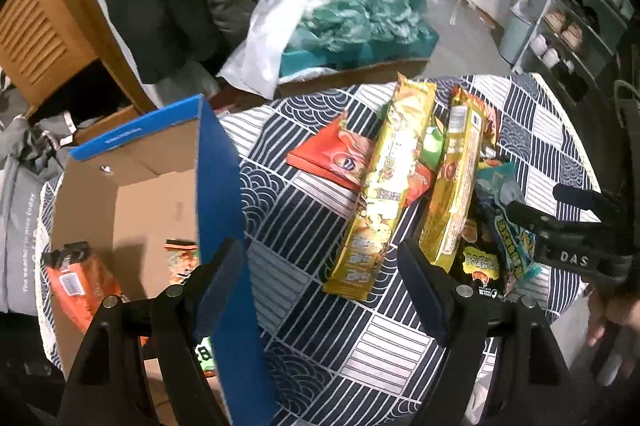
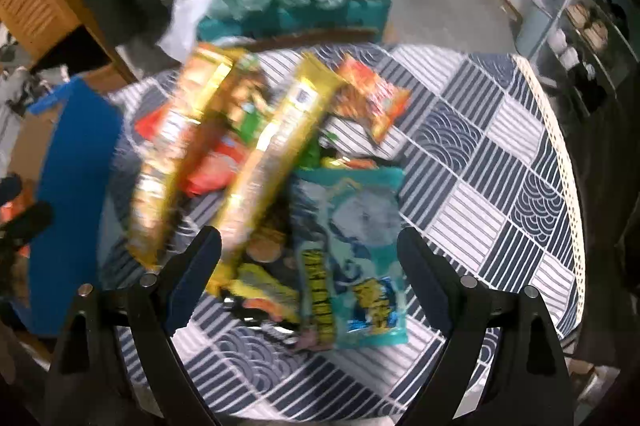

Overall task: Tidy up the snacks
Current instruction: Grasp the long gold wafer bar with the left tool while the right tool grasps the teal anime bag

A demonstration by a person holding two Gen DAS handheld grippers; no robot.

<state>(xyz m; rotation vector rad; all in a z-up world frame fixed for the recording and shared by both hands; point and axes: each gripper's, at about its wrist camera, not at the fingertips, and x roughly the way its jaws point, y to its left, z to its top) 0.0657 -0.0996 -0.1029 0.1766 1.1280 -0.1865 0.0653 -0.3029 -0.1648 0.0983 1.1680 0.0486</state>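
A pile of snack packs lies on the round table with its patterned cloth (image 1: 320, 346). Two long yellow packs (image 1: 384, 185) (image 1: 456, 181) lie side by side over a red pack (image 1: 324, 153). A teal pack (image 2: 352, 246) and a black-and-yellow pack (image 1: 480, 262) lie to their right. My left gripper (image 1: 318, 250) hangs open over the cloth, between the cardboard box (image 1: 220, 165) and the near end of the left yellow pack. My right gripper (image 2: 308, 242) is open above the teal pack and holds nothing. The right wrist view is blurred.
The blue-sided box stands open at the table's left with orange snack packs (image 1: 80, 282) inside. Behind the table are a teal box of plastic bags (image 1: 360, 25), hanging coats and a wooden cabinet (image 1: 40, 25). A shelf with cups (image 1: 568, 33) stands at the right.
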